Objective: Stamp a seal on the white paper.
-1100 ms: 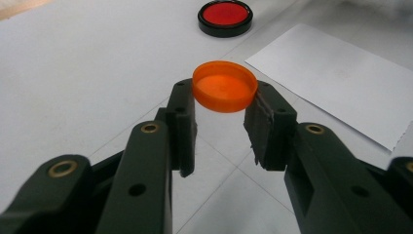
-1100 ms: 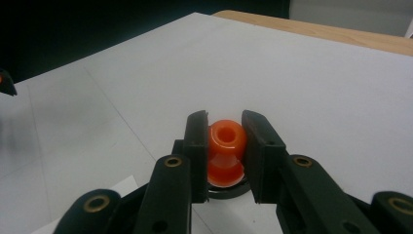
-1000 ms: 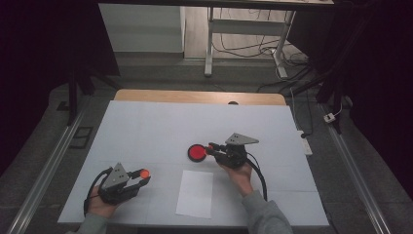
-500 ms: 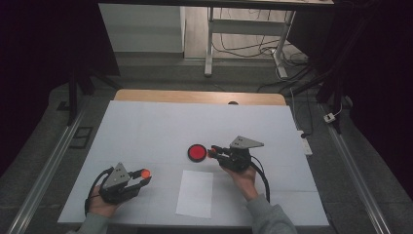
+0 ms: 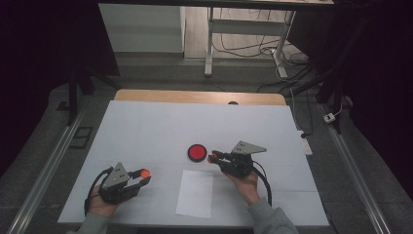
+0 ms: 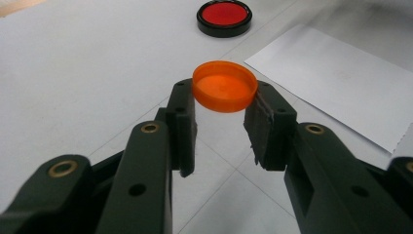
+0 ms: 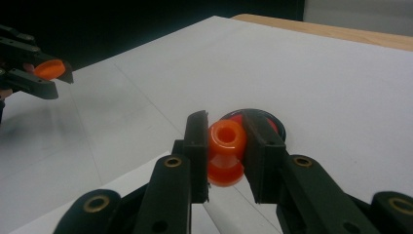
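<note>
Since the earlier frames the right gripper (image 5: 212,157) has drawn back from the red dish: one second ago its tips sat against the dish's right edge, and they now stand just beside it, slightly nearer and to the right. The left gripper (image 5: 144,175) has not shifted at the near left of the table (image 5: 146,126). The right gripper view shows the right jaws clamped on a small orange spool-shaped piece (image 7: 225,151), open bore facing the camera, flanges above and below. The left gripper view shows the left jaws closed on the rim of an orange cap (image 6: 225,86), held level above the table. The red dish with black rim (image 5: 197,152) rests on the table near centre, apart from both tools. A white sheet of paper (image 5: 195,193) lies near, between the two hands, untouched. Judgement: the withdrawal suggests the spool has been lifted clear of the dish, and the cap and spool are each secured for joining; the grippers remain well apart, so that step is not yet begun.
</note>
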`<state>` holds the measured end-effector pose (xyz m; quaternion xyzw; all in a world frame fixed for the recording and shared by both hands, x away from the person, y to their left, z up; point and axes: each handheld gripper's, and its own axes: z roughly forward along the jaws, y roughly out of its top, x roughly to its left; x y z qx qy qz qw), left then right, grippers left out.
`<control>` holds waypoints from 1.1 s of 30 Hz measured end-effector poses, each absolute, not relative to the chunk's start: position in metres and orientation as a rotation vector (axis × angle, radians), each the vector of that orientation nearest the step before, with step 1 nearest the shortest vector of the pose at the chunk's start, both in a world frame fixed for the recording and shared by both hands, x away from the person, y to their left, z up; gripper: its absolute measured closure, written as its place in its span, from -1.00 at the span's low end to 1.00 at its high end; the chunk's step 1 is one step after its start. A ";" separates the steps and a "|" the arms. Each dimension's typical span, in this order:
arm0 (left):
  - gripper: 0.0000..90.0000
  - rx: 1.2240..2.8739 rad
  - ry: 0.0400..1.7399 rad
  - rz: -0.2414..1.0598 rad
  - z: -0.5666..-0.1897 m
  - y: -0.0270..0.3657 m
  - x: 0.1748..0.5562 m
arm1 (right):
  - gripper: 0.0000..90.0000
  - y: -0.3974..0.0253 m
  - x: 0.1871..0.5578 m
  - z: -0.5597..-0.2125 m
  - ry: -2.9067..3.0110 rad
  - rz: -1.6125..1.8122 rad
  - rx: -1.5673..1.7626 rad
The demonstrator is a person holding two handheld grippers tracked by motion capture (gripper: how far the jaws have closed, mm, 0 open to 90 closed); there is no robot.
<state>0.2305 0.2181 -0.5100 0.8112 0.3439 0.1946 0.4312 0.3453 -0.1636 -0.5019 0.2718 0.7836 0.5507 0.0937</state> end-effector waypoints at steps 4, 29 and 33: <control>0.42 2.025 0.856 0.484 -0.510 0.218 0.231 | 0.60 -0.163 0.343 -0.502 2.330 1.628 0.796; 0.42 2.031 0.853 0.483 -0.511 0.216 0.232 | 0.60 -0.159 0.315 -0.502 2.414 1.624 0.698; 0.43 2.031 0.854 0.481 -0.511 0.216 0.232 | 0.60 -0.156 0.310 -0.501 2.437 1.621 0.679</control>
